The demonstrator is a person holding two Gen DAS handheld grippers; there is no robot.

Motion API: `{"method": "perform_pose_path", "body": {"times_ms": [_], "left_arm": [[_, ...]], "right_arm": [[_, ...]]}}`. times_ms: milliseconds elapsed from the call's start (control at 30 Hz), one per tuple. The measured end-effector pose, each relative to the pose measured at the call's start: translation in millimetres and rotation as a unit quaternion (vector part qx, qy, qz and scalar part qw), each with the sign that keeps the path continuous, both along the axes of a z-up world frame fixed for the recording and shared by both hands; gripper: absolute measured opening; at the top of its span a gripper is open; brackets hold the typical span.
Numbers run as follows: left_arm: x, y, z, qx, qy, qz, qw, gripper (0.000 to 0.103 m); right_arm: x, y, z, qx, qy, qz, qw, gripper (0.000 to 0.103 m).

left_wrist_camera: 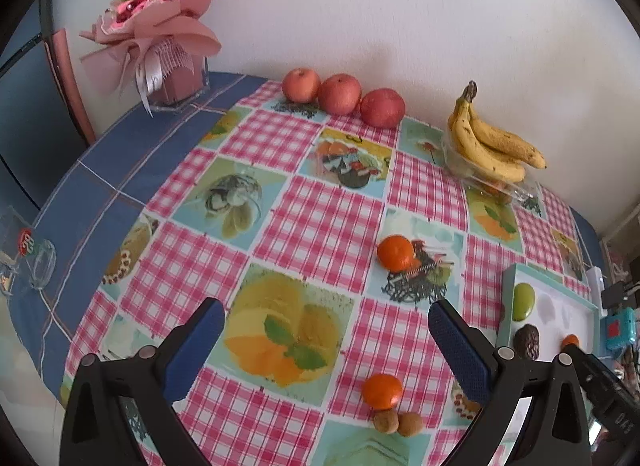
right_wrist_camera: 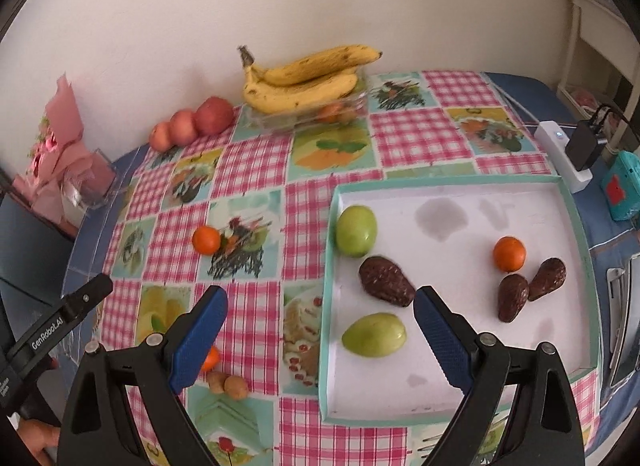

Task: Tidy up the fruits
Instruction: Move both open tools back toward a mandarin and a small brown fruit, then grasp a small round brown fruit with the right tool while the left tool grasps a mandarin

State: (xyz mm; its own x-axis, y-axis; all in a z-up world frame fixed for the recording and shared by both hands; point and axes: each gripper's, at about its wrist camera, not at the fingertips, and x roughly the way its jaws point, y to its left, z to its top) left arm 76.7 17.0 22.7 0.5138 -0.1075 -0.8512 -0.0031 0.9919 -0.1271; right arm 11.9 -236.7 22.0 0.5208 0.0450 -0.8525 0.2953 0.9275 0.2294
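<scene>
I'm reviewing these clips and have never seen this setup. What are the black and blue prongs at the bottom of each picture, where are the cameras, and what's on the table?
The prongs are hand-held grippers, one in each of a person's hands; no robot arm is involved. Each picture comes from a fisheye camera on one gripper, looking forward along its jaws. The left gripper and right gripper are both open and hold nothing. On the checked tablecloth lie two tangerines, two small brown fruits, three apples by the wall and bananas on a clear dish. A white tray holds two green fruits, three dark scaly fruits and a third tangerine.
</scene>
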Motion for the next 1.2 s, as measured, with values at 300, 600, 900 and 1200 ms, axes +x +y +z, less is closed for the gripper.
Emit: {"method": "perform_pose_path", "body": {"times_ms": [300,600,900,1200], "left_arm": [[-2,4,-20,-0.01,0.041,0.0,0.9991,0.102],[5,-5,-58,-0.008,0.106,-0.015,0.9942,0.095],[6,8,-75,-0.014,0.131,0.016,0.9912,0.095],[7,7,-74,-0.02,0.128,0.011,0.9915,0.095]], "right_arm": [[5,24,-20,0.013,0.031,0.046,0.998,0.094],[15,49,-53,0.028,0.084,0.096,0.991,0.078],[18,78,-77,0.035,0.123,0.15,0.98,0.054],[17,103,-85,0.036,0.138,0.195,0.97,0.029]]}}
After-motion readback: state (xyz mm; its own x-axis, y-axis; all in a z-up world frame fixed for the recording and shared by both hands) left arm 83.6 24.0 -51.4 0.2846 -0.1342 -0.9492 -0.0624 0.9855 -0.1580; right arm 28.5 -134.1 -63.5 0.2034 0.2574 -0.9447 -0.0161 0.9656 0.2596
